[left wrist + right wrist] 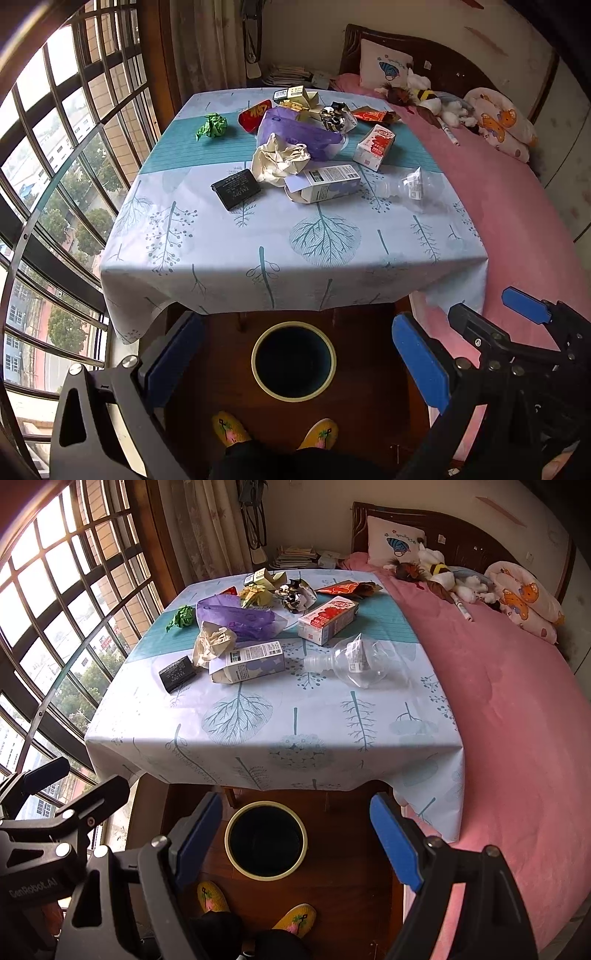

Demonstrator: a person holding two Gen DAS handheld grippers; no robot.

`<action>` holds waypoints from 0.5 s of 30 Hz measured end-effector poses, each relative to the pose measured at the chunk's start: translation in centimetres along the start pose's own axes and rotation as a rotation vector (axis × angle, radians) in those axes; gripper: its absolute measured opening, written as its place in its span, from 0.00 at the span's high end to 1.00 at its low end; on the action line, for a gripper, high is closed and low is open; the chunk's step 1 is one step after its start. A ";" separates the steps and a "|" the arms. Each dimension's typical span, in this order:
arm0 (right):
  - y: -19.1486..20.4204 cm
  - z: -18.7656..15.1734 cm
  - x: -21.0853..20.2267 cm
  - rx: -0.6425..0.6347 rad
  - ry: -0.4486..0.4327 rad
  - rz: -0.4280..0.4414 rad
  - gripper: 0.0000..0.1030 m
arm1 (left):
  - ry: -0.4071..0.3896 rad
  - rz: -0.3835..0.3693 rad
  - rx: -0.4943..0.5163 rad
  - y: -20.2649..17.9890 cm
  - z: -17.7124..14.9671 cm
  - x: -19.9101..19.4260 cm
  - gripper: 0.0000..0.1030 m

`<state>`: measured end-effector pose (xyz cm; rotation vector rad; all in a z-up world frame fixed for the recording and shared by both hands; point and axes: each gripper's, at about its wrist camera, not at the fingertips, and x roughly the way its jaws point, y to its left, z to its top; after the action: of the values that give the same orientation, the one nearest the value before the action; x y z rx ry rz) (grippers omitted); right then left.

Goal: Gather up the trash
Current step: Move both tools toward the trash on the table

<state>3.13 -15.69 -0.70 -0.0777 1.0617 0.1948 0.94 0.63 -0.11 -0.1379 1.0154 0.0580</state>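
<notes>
While the table [295, 254] carried the trash, with a clear bottle [354, 661] beside a carton [247, 662], the bin [293, 360] stood on the floor before it. Both grippers, left [295, 365] and right [295, 842], hung side by side above the bin, jaws spread wide and holding nothing.

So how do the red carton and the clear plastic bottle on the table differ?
The red carton is opaque, boxy and printed; the clear plastic bottle is see-through, rounded, with only a small label. The carton sits farther back, the bottle nearer the front edge. Both lie on their sides, ungripped.
</notes>
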 end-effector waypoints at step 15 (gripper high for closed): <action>-0.1 -0.2 0.2 0.004 0.017 0.012 0.20 | 0.004 0.017 -0.006 -0.1 -0.3 0.1 0.01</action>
<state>3.07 -15.79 -1.02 -0.0691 1.0801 0.2029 0.79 0.54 -0.37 -0.1348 1.0201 0.0762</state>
